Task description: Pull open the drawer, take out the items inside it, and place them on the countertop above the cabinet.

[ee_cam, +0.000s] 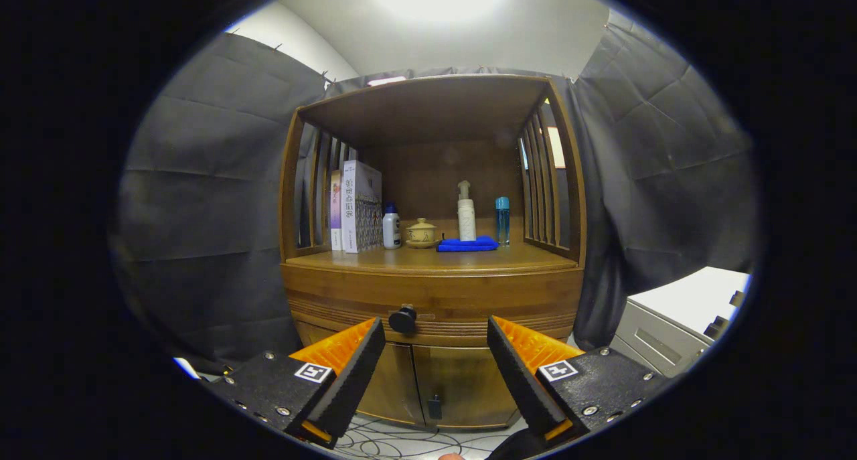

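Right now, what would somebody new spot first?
Probably the wooden cabinet, filling the middle against the dark cloth wall. Its round black drawer knob sits just ahead of the open gripper, between the fingers. On the countertop lies a folded blue cloth among bottles.

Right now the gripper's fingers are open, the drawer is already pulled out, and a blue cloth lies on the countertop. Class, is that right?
Not quite. The gripper view shows the drawer shut, flush with the cabinet front, its knob ungrasped just beyond the fingers. The rest holds: the gripper is open, and the blue cloth lies on the countertop.
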### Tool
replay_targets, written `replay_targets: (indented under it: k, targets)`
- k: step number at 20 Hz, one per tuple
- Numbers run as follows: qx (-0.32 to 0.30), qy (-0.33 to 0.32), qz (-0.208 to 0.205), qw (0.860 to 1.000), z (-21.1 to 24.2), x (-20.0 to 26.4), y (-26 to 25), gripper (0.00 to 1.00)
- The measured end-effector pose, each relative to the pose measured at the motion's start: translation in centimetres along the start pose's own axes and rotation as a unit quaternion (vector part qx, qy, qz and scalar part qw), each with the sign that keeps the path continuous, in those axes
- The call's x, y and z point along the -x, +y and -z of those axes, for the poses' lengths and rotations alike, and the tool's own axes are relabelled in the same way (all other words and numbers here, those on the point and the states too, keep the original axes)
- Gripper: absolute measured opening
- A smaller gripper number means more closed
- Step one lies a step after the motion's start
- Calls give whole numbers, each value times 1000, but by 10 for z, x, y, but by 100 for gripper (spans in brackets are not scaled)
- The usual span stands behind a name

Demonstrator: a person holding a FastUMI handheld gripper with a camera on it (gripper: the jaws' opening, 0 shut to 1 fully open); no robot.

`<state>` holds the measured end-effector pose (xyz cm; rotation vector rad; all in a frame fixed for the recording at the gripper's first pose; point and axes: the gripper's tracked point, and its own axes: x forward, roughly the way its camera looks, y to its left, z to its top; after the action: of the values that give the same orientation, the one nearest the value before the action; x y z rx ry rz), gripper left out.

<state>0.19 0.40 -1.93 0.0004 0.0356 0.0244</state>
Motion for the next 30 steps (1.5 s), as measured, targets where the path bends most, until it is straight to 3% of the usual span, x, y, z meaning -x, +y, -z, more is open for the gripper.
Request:
replay_targets:
  k: [9,25,28,30]
  targets:
    - [-18,-8,-6,1000,-4,-43,6,96]
    - [-21,95,-42,994,60,-139,42,96]
    - [-23,116,-46,992,75,-149,51,93]
    - [-27,122,-43,991,77,-150,51,85]
